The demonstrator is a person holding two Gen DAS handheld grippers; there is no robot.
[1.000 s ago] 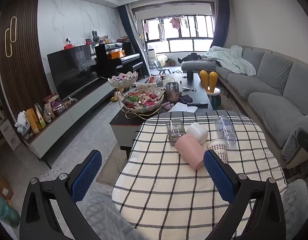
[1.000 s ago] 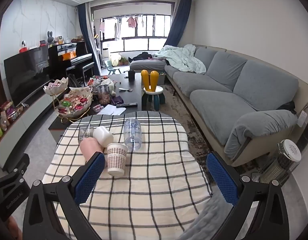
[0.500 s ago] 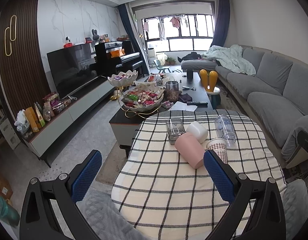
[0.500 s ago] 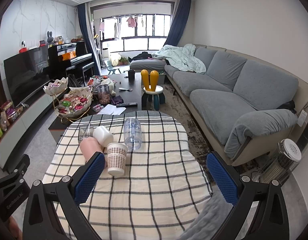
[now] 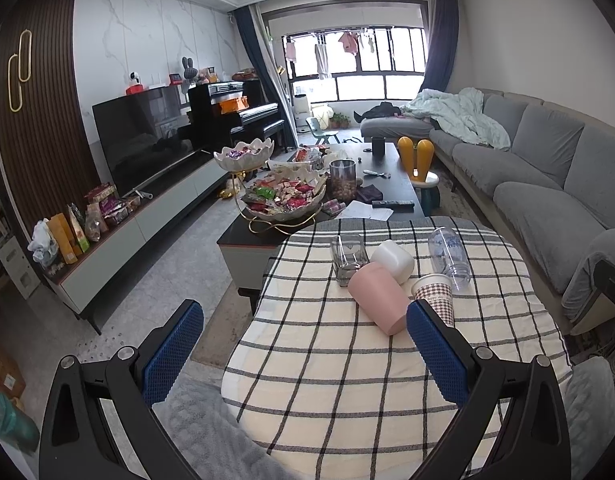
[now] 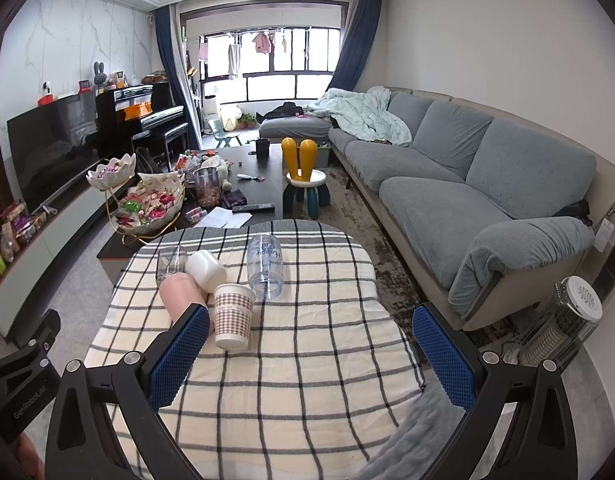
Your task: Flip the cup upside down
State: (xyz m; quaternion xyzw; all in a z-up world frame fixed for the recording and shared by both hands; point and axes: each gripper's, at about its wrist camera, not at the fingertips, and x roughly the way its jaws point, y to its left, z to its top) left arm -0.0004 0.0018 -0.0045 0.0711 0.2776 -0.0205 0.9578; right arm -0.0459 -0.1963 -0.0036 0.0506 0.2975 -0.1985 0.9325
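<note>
Hovering both grippers, jaws spread wide, gripping nothing; checkered paper cup [image 6: 233,316] standing upright on bench, just far of right gripper [image 6: 311,350]'s left finger, right nearer.

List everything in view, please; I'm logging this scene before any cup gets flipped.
Pink cup: 1, pink, tilted on table
White cup: 1, white, behind pink cup
Checked paper cup: 1, brown-white, mouth up
Clear plastic cup: 1, transparent, on its side
Glass tumbler: 1, clear, far left
Checked tablecloth: 1, cream-black, over table
Snack bowls: 2, white, coffee table
Sofa: 1, grey, right
Left gripper: 1, blue pads, open
Right gripper: 1, blue pads, open
</note>
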